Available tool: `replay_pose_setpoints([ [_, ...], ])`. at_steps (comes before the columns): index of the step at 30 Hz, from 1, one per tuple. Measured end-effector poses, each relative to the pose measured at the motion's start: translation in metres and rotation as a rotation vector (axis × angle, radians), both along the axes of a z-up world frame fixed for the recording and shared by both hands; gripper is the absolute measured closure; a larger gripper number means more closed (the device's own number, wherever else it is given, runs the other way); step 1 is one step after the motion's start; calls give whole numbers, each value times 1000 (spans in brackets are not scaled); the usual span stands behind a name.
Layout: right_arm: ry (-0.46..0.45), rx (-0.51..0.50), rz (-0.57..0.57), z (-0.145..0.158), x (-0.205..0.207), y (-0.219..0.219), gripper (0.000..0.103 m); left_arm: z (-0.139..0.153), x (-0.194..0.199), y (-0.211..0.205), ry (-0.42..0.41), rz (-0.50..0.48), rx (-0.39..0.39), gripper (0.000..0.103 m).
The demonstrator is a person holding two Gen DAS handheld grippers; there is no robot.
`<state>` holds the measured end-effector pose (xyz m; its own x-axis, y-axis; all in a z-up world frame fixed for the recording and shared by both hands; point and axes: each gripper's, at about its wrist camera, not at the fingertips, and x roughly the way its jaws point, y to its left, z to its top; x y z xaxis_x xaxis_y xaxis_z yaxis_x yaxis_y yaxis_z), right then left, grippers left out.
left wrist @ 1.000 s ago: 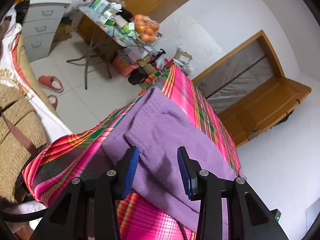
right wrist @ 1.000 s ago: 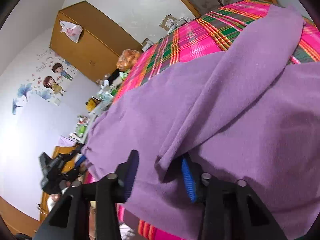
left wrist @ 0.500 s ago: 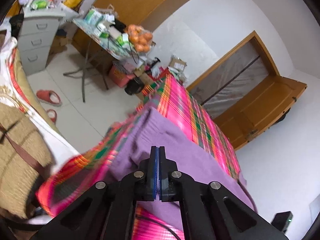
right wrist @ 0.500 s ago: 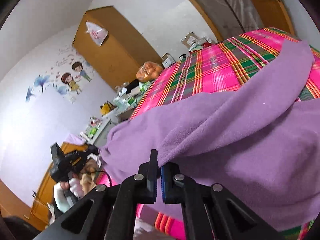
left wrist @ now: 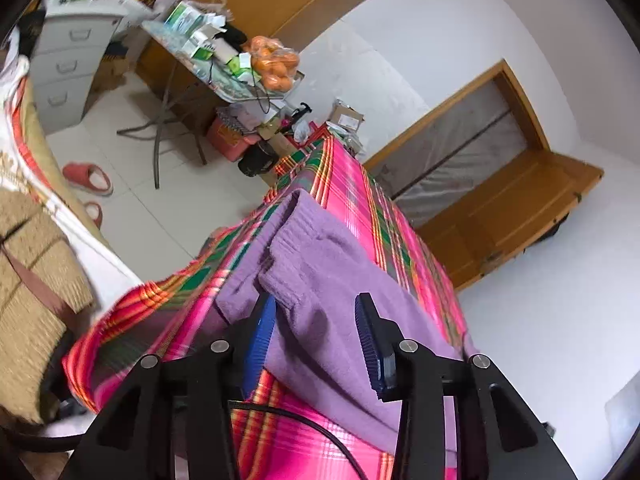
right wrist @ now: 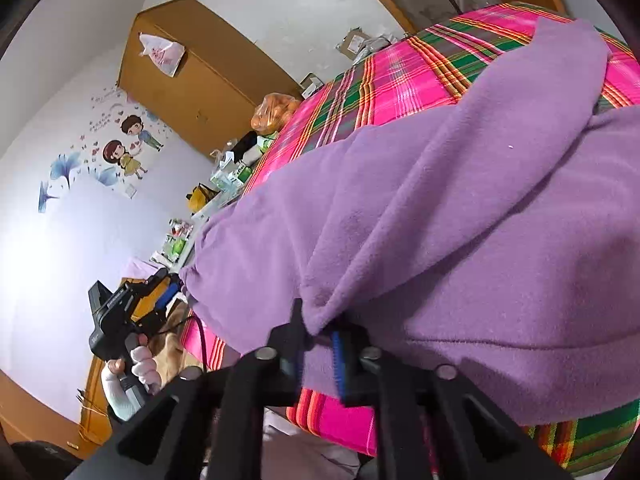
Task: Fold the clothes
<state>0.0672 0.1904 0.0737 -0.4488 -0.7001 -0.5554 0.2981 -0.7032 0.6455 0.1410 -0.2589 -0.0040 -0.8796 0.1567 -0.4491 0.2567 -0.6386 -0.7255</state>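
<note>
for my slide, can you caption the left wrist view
Left gripper with fingers apart astride a ribbed cuff of the purple garment lying on the pink plaid cloth.

The sweater [left wrist: 328,280] lies on the cloth-covered surface [left wrist: 352,184], with one cuffed end toward 11 o'clock near the far corner. In the left wrist view the left gripper [left wrist: 316,336] sits over the sweater's near edge at 6 o'clock. Beyond the surface at 11 o'clock stands a folding table [left wrist: 208,76] bearing a bag of oranges [left wrist: 274,64]; a drawer cabinet [left wrist: 72,60] is at 10 o'clock, slippers [left wrist: 88,176] on the floor at 9.
</note>
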Motion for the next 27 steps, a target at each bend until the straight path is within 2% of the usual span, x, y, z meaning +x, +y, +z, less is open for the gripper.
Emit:
replay_pose_setpoints([
  [5,-12,-1,-11,-1,-6,-7,87,1,-13,8,-22,-5,-2,59],
  [8,-38,-16,-14,-8,-9,-8,87,-8,-30,9,-104,8,12,60],
  [9,-43,-16,-19,-10,-10,-7,87,-8,-33,11,-107,-1,6,62],
  [11,-20,-12,-21,-7,-8,-6,89,-9,-39,13,-115,-17,-9,78],
  [12,-8,-10,-22,-6,-7,-5,98,-8,-40,14,-116,-16,-24,99],
  [18,97,-14,-5,16,11,-2,100,5,-22,2,-54,4,-31,100],
  [22,28,1,7,-7,7,-7,100,-11,-21,-4,-104,3,-30,100],
  [25,11,-4,11,-20,9,-9,100,-22,-22,-6,-127,-8,-22,100],
  [27,16,11,24,-18,10,-9,100,-23,-20,-8,-125,-15,-18,100],
])
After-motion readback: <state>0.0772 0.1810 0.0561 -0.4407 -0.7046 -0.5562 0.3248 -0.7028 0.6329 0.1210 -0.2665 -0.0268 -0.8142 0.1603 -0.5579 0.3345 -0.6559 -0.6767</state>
